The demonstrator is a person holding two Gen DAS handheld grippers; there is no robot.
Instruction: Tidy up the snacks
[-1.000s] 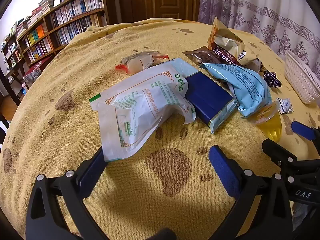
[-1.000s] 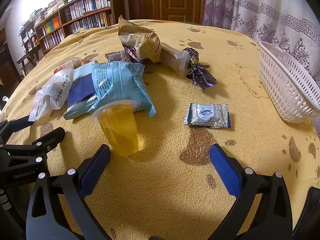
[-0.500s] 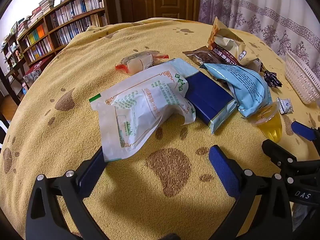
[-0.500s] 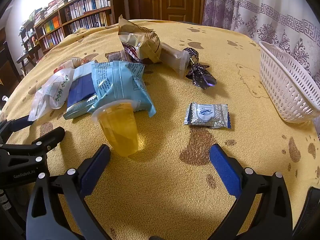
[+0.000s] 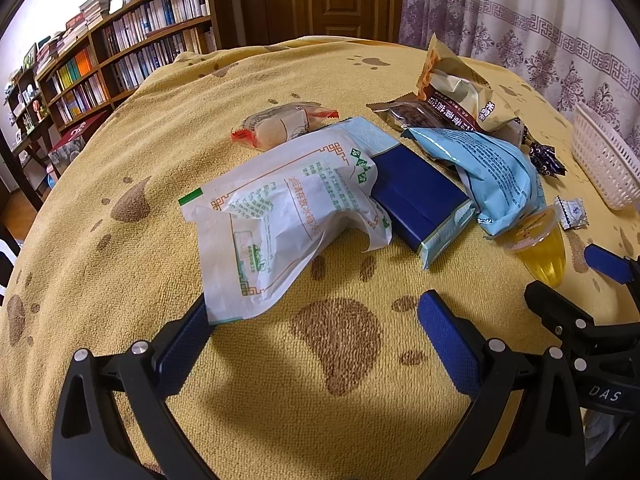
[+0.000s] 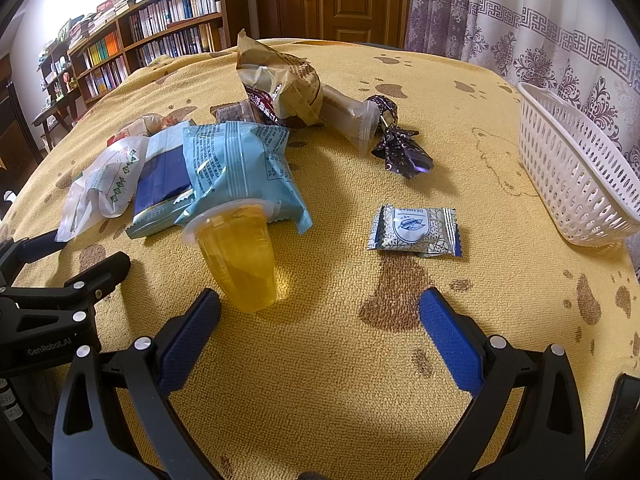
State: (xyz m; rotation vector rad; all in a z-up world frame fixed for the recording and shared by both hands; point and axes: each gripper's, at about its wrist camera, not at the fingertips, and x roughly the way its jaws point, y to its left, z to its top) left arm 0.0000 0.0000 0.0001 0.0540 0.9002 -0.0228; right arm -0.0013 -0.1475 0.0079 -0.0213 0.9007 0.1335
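Snacks lie in a pile on the yellow cloth. A white packet with green print (image 5: 280, 216) is nearest my left gripper (image 5: 316, 320), which is open and empty just before it. Behind lie a dark blue box (image 5: 416, 196), a light blue bag (image 5: 496, 168) and a brown bag (image 5: 448, 96). A yellow jelly cup (image 6: 236, 252) lies on its side just ahead of my right gripper (image 6: 320, 316), which is open and empty. A small white-blue candy packet (image 6: 416, 230) and a purple wrapped sweet (image 6: 400, 148) lie further right.
A white plastic basket (image 6: 576, 172) stands at the right edge of the table. A red-ended wrapped snack (image 5: 284, 124) lies behind the white packet. Bookshelves (image 5: 120, 60), a wooden door and a curtain stand beyond the table.
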